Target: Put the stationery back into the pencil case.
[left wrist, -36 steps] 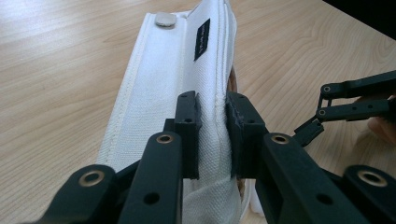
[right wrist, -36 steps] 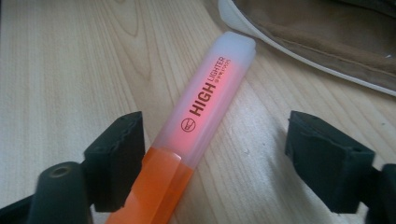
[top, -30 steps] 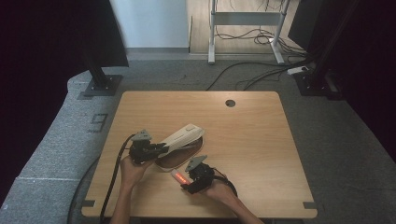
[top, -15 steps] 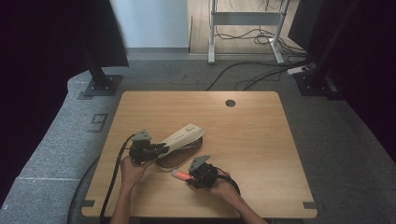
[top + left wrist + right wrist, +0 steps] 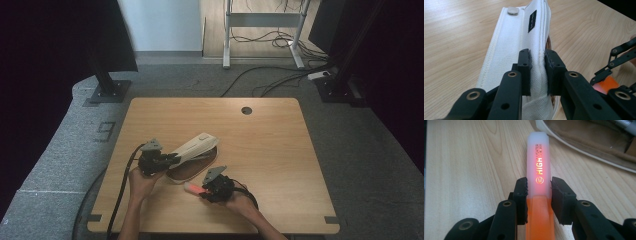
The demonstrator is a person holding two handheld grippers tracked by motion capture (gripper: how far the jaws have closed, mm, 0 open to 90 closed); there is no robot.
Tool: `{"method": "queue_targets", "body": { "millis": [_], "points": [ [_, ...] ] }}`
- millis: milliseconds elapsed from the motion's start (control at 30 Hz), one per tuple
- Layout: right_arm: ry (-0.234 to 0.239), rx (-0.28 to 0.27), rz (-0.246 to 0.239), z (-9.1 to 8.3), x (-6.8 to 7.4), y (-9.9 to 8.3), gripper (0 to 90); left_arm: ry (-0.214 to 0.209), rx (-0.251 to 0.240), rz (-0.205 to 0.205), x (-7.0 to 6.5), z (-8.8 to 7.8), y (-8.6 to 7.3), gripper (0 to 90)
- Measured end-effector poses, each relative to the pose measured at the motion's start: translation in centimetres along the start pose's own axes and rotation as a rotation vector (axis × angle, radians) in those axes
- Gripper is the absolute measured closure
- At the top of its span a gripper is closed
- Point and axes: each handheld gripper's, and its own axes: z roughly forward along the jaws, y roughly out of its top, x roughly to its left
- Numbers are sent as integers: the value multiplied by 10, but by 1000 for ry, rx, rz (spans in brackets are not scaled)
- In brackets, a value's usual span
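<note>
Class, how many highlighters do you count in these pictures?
1: an orange highlighter between the right gripper's fingers, above the table beside the pencil case. Others may hide inside the case.

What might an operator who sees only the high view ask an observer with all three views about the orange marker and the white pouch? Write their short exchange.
Operator: Has the right gripper really got the marker?
Observer: Yes. The right gripper has just been closing its jaws, and the pads now press the highlighter where its frosted cap meets the orange body.
Operator: What exactly is the left one gripping?
Observer: The left gripper is shut on a raised fold of the white flap of the pouch, on the near side of its metal snap.
</note>
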Motion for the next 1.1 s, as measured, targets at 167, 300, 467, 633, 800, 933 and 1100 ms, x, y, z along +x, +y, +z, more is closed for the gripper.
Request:
{"method": "queue_targets", "body": {
  "millis": [167,300,467,633,800,933,1100],
  "points": [
    [0,-21,4,-9,-1,4,659,3,-1,0,0,0,0,764],
    [-11,-25,8,-13,-4,5,658,4,-3,-1,0,0,0,765],
    [-35,-24,22,-18,-14,7,659,1,-7,-7,0,-1,1,765],
    [-54,-24,30,-20,-24,10,658,0,-6,-7,0,-1,1,765],
    [-67,-16,26,-18,-31,17,659,-2,-5,-6,0,-1,1,764],
    [-72,-13,23,-15,-36,22,659,-3,-5,-6,0,-1,1,764],
    [-76,-8,21,-11,-40,28,658,-2,-6,-7,0,-1,1,764]
  ]
}}
